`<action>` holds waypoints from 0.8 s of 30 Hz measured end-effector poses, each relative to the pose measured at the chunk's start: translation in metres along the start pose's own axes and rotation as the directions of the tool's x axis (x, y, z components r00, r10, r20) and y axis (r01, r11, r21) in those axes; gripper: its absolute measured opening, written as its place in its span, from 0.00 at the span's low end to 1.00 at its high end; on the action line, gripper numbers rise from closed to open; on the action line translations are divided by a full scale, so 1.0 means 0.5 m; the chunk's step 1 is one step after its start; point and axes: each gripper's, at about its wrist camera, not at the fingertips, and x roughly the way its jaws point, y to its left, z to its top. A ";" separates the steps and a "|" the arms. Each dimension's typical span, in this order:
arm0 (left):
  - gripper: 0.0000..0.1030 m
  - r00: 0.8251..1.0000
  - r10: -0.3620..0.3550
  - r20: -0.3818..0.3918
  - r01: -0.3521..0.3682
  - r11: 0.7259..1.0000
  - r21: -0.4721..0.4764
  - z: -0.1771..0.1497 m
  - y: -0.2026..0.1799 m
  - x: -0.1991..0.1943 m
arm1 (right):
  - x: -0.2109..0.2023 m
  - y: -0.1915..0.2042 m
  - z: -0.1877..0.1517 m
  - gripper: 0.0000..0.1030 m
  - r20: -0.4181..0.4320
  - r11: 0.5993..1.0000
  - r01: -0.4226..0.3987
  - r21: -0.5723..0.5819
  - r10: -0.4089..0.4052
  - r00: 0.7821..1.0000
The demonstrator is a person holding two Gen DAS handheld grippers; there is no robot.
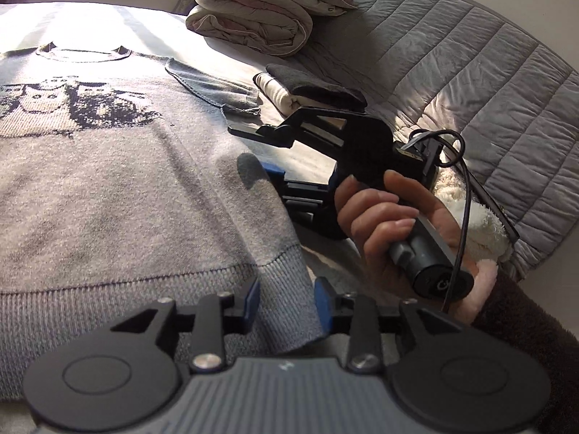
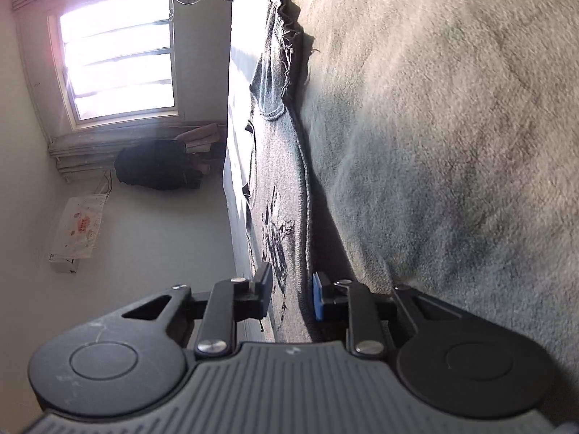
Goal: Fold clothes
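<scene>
A grey knit sweater with a dark pattern on the chest lies flat on the bed, neck away from me. My left gripper hovers open over the ribbed hem at its near right corner, and the blue pads do not press the fabric. My right gripper is rolled on its side at the sweater's right edge, held by a hand. In the right wrist view the sweater runs away along the bed. Its side edge lies between the right gripper's jaws, which stand apart.
A folded beige quilt sits at the head of the bed. A small folded stack lies beside the sweater's sleeve, and a grey quilted cover is heaped to the right. A fuzzy grey blanket covers the bed. A bright window lights the far wall.
</scene>
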 end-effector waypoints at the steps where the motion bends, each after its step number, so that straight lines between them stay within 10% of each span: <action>1: 0.32 1.000 0.015 0.013 -0.015 1.000 0.001 0.009 0.006 -0.002 | 0.005 0.000 0.007 0.23 0.003 1.000 -0.007 0.008 0.007 1.000; 8: 0.31 0.996 0.072 0.059 -0.069 0.996 -0.049 0.064 0.063 0.035 | 0.027 0.002 0.044 0.23 0.059 0.999 -0.028 0.033 0.026 0.998; 10: 0.31 0.995 0.084 0.062 -0.081 0.996 -0.045 0.073 0.070 0.054 | 0.030 0.009 0.048 0.09 0.094 1.000 0.002 0.006 -0.002 0.996; 18: 0.31 0.992 0.086 0.088 -0.083 0.996 -0.038 0.042 0.105 0.071 | 0.122 0.033 0.015 0.02 0.267 0.928 0.291 -0.234 -0.227 0.937; 24: 0.38 0.974 0.200 0.110 -0.203 0.979 0.018 0.039 0.136 -0.018 | 0.140 0.029 0.027 0.13 0.183 0.953 0.225 -0.202 -0.189 0.965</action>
